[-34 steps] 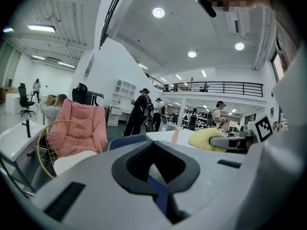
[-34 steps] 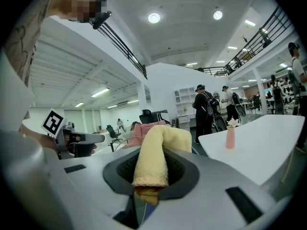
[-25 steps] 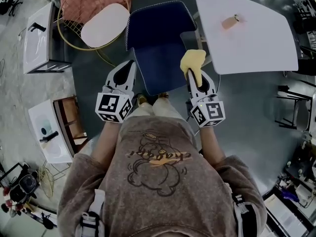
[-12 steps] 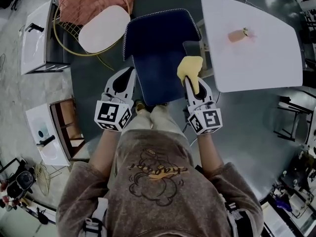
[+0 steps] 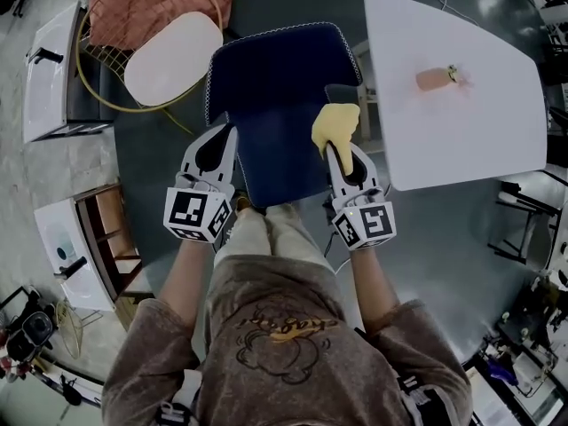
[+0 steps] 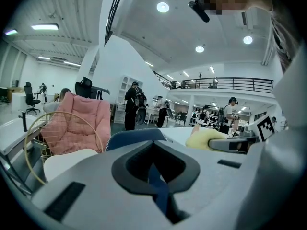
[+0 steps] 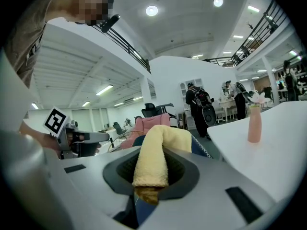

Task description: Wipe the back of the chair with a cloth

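The dark blue chair (image 5: 275, 78) stands straight ahead of me, its back panel (image 5: 280, 162) nearest my legs. My right gripper (image 5: 340, 149) is shut on a folded yellow cloth (image 5: 335, 124), which rests at the right side of the chair back. In the right gripper view the cloth (image 7: 154, 157) arches up out of the jaws of the right gripper (image 7: 146, 195), with the blue chair (image 7: 199, 147) just behind it. My left gripper (image 5: 216, 145) hovers at the chair back's left edge, shut with nothing in it. In the left gripper view the chair (image 6: 136, 137) shows beyond the left gripper (image 6: 156, 176).
A white table (image 5: 479, 122) with a small pink vase (image 5: 437, 78) stands close on the right. A pink cushioned chair with a gold wire frame (image 5: 160, 7) and white pad (image 5: 173, 47) sits at the back left. White cabinets (image 5: 53, 69) line the left. Several people stand far off.
Both grippers have edged in toward the chair back. The yellow cloth has shifted a little left, from the chair's right edge onto the back panel.
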A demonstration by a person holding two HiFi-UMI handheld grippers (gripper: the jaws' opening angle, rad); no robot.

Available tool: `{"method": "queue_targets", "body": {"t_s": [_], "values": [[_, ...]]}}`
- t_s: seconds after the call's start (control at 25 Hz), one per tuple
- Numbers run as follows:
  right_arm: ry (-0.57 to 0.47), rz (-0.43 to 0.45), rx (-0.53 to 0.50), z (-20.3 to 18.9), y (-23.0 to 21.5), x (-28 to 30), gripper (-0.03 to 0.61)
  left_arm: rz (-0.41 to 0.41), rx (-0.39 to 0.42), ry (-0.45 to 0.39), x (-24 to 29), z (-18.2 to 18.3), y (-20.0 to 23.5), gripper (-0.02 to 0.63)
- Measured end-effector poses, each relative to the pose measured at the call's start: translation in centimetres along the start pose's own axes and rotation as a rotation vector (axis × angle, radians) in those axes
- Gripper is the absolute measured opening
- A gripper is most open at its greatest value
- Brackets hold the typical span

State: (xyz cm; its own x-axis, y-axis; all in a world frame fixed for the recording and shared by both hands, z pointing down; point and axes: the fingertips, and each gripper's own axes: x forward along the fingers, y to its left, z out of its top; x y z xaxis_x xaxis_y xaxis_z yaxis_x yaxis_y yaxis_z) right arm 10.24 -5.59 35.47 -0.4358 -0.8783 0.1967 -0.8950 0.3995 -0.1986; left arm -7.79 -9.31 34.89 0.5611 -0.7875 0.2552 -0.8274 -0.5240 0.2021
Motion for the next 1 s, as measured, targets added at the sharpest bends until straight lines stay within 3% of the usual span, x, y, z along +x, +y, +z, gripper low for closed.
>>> {"method": "queue_targets", "body": {"t_s": [0.56,1.0], "values": [[0.039,-0.021,-0.045,-2.4,-6.1,6.4,0.077,0.034,-0.023,0.011,3.4,-2.0,1.0,0.009],[0.144,-0.089,-0.095,-4.6,-13.5,13.6,0.077,0.046,-0.043,0.036,4.0,-3.3,1.6,0.009]]}}
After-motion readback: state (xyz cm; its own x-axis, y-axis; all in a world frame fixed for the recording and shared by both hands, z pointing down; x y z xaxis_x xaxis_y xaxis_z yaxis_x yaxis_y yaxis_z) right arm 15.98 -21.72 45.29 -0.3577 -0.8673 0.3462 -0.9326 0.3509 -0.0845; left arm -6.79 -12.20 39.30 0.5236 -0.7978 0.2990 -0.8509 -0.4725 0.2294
